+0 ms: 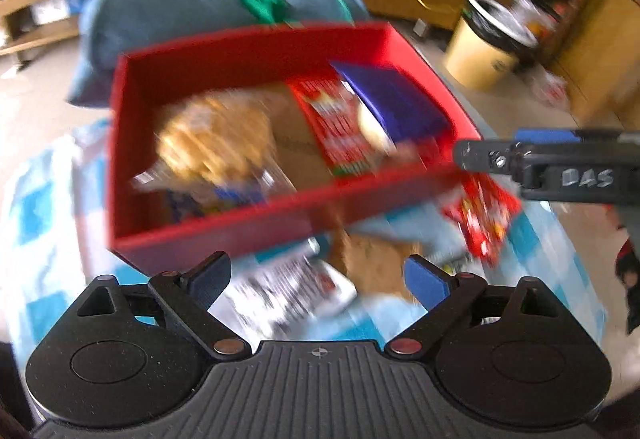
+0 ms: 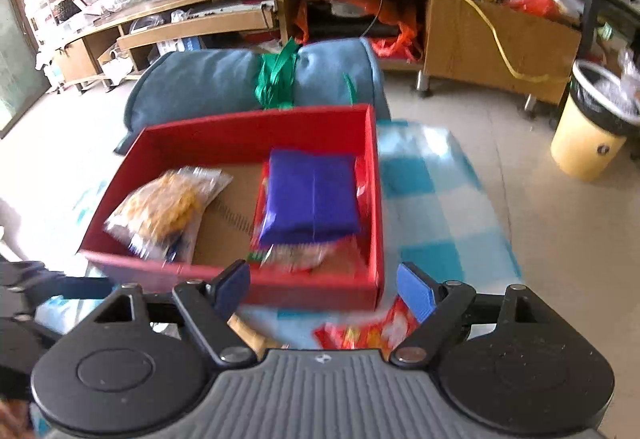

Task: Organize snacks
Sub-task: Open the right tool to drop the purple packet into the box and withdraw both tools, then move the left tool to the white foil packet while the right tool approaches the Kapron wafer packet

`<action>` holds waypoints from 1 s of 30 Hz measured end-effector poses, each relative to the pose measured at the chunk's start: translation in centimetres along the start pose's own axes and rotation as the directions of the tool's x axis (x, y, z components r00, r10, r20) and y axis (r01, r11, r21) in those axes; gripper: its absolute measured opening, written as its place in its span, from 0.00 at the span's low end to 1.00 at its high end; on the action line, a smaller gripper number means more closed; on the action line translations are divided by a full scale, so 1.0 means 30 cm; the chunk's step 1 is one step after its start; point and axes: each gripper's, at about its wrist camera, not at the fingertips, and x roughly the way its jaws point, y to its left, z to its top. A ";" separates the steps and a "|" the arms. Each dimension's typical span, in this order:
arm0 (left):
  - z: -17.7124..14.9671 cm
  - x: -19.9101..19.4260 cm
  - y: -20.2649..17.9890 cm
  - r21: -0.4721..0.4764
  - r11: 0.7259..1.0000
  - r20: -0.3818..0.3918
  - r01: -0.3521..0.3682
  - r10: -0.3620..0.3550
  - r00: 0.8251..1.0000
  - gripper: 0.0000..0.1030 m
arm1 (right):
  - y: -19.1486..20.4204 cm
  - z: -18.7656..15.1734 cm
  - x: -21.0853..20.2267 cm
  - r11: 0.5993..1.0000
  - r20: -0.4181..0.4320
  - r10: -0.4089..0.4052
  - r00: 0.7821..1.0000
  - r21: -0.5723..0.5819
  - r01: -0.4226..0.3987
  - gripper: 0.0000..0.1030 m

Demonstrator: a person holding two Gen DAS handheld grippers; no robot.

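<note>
One red box (image 2: 372, 199) sits open on a blue-and-white checked cloth (image 2: 440, 207), directly ahead of both hand-held grippers. Three snack items are countable inside it: one clear bag of golden snacks (image 2: 168, 207) toward the left wall, one purple packet (image 2: 312, 195) toward the right wall, and one red packet (image 2: 296, 259) lying partly under the purple one. Bare brown cardboard shows on the box floor between the clear bag and the two stacked packets.

The left hand-held gripper (image 1: 318, 279) stands wide, its two fingers well apart and holding nothing. Between and just beyond its fingers lie one white-and-black printed packet (image 1: 296, 287) and one brown packet (image 1: 372, 263), both outside the box on the cloth, near its front wall; blur hides their labels. One red snack bag (image 1: 480, 223) lies on the cloth ahead and to the right of this gripper, beside the front right corner of the box.

The right hand-held gripper (image 2: 324, 287) is likewise spread wide and empty. The same red snack bag (image 2: 368, 335) lies close below it, between its fingers. In the left wrist view the right gripper (image 1: 472, 155) reaches in from the right, above the red bag.

Beyond the box lie one rolled blue cushion (image 2: 224, 79) tied with green strap (image 2: 276, 75), and one yellow waste bin (image 2: 588, 143) to the far right.
</note>
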 end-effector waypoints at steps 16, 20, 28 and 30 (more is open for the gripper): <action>-0.014 0.191 -0.030 0.137 0.990 -0.088 0.028 -0.016 0.996 0.92 | -0.007 -0.074 0.016 0.998 -0.077 0.050 0.996 -0.023 -0.052 0.73; -0.061 0.170 -0.050 0.149 0.989 -0.097 0.023 -0.008 0.995 0.89 | -0.016 -0.077 0.013 0.999 -0.082 0.048 0.995 -0.022 -0.050 0.73; -0.079 0.158 -0.035 0.028 1.000 -0.089 -0.013 0.016 0.996 0.89 | -0.011 -0.091 0.003 0.998 -0.091 0.054 0.994 -0.034 -0.057 0.73; -0.060 0.171 -0.052 0.000 0.999 -0.081 -0.041 0.040 0.996 0.90 | -0.014 -0.092 0.002 0.998 -0.092 0.055 0.994 -0.034 -0.059 0.73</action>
